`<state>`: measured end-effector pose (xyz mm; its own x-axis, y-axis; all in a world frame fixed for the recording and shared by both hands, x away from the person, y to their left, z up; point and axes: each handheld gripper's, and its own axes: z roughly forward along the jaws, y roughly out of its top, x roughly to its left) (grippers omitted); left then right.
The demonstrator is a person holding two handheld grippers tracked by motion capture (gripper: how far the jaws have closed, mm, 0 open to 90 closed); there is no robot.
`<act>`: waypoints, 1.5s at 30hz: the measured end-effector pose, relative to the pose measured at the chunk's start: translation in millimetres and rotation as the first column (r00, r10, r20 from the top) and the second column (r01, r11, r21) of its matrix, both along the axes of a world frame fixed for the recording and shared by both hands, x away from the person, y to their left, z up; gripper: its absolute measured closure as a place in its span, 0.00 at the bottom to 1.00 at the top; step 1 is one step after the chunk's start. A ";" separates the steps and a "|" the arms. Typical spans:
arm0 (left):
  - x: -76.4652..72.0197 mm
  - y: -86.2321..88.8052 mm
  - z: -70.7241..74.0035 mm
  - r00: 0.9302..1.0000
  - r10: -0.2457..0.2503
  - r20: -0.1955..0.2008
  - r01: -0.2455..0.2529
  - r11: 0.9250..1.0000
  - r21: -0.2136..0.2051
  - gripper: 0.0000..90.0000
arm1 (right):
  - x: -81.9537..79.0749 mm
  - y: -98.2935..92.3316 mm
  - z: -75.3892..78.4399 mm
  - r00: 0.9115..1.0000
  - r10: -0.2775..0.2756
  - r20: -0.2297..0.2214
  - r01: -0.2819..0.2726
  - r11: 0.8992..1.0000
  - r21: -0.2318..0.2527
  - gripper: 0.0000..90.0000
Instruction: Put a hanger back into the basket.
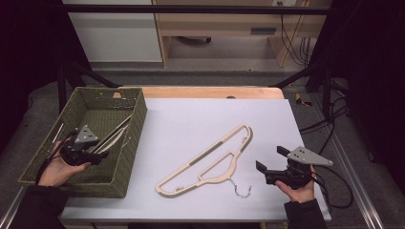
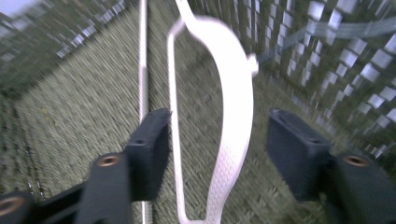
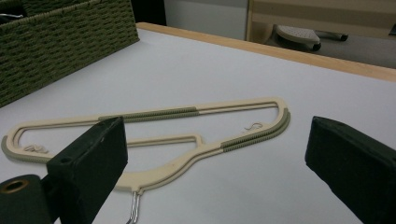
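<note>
The left tongs (image 1: 98, 153) sit low inside the green woven basket (image 1: 136, 125) at the left of the surface, their jaws spread wide, and in the left gripper view a white hanger (image 2: 231, 121) runs up between the 2 jaws without clearly touching either pad; that view is blurred, so whether a pad grazes it cannot be told. A thin pale rod (image 2: 142, 56), likely part of a hanger, lies just beside it on the basket floor. The right tongs (image 1: 271, 160) hang over the near right part of the white surface (image 1: 191, 119), also spread wide and holding nothing, pointing toward the beige hanger (image 1: 210, 160) that lies flat and apart from them near the middle of the surface, its metal hook (image 1: 241, 191) toward the near edge. In the right gripper view that beige hanger (image 3: 187, 135) stretches across beyond the open jaws, with ribbed green grip strips on its arms. Judged from how things lie, the work is gathering hangers into the basket: at least 1 is already inside, apparently just let go or about to be, and 1 is left on the surface for the right tongs to close on and carry over to the basket.
</note>
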<state>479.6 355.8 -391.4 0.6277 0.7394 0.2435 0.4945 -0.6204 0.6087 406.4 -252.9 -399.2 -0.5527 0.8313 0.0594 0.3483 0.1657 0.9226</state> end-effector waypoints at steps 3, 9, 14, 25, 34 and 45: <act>-4.6 5.1 17.2 0.999 0.001 0.046 0.001 0.999 -0.045 0.34 | -0.4 0.6 0.2 1.000 0.001 0.003 -0.001 1.000 -0.001 0.07; -21.2 -0.2 44.1 0.985 0.045 0.168 0.000 0.966 -0.259 0.17 | -0.9 3.3 0.5 1.000 0.002 -0.007 -0.001 1.000 0.011 0.06; -39.3 -18.5 62.4 0.968 0.050 0.248 0.050 0.923 -0.381 0.13 | -0.5 5.1 0.1 1.000 0.004 -0.010 -0.004 1.000 0.013 0.05; -66.7 -80.5 63.3 0.953 0.034 0.300 0.142 0.828 -0.543 0.10 | -1.6 7.4 1.3 1.000 0.015 -0.012 -0.015 1.000 0.028 0.04; -72.5 -125.1 38.4 0.958 -0.026 0.287 0.187 0.812 -0.553 0.06 | -0.7 14.9 -2.7 0.999 0.031 -0.031 -0.030 0.999 0.017 0.04; -73.4 -153.1 8.0 0.965 -0.078 0.250 0.199 0.842 -0.502 0.06 | 0.9 28.3 -13.2 0.996 0.042 -0.081 -0.043 0.999 -0.010 0.07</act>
